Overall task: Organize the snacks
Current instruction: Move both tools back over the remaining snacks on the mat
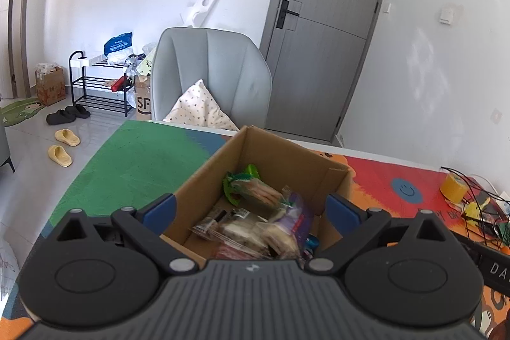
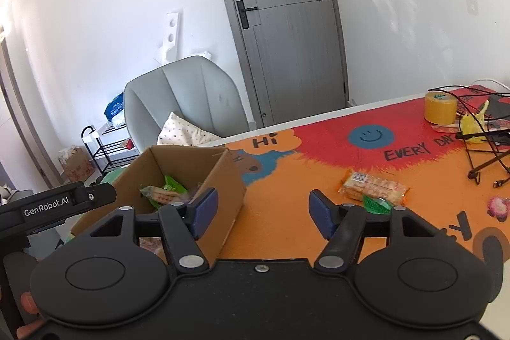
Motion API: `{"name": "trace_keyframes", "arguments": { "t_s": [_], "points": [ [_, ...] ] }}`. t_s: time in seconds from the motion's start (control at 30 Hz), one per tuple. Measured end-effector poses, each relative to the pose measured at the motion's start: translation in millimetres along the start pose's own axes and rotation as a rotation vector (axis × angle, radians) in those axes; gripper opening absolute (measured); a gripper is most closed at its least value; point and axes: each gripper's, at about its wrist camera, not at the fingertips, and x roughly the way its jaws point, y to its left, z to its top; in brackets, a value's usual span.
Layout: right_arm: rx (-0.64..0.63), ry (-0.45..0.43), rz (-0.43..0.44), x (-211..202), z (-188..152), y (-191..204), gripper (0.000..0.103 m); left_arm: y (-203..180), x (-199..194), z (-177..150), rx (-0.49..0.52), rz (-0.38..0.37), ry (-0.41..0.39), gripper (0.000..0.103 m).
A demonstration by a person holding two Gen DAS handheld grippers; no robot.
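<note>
An open cardboard box [image 1: 280, 155] stands on the colourful table mat and holds several wrapped snacks [image 1: 255, 219]. My left gripper [image 1: 251, 209] is open and empty above the box's near edge, its jaws spread as wide as the box. The box also shows in the right wrist view [image 2: 223, 180]. My right gripper [image 2: 263, 209] is open and empty over the orange mat, just right of the box. An orange-wrapped cracker pack [image 2: 374, 185] lies on the mat beyond its right finger, with a green-wrapped snack [image 2: 376, 205] beside it.
A yellow tape roll [image 2: 441, 107], black wire rack [image 2: 484, 145] and cables sit at the table's right end. A pink item [image 2: 499, 206] lies near the right edge. A grey chair [image 1: 210, 75] with a pillow stands behind the table.
</note>
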Motion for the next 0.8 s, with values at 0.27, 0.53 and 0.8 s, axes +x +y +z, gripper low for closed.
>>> {"name": "trace_keyframes", "arguments": {
  "t_s": [0.27,0.53,0.8],
  "points": [
    [0.038,0.003,-0.033,-5,-6,-31,0.074,-30,1,-7,0.051,-0.025,0.013,0.100],
    [0.089,0.012,-0.073,-6,-10,-68,0.074,-68,7,-15,0.098,-0.074,0.028,0.100],
    [0.128,0.021,-0.103,-4,-14,-102,0.078,-101,17,-25,0.142,-0.104,0.048,0.101]
  ]
}}
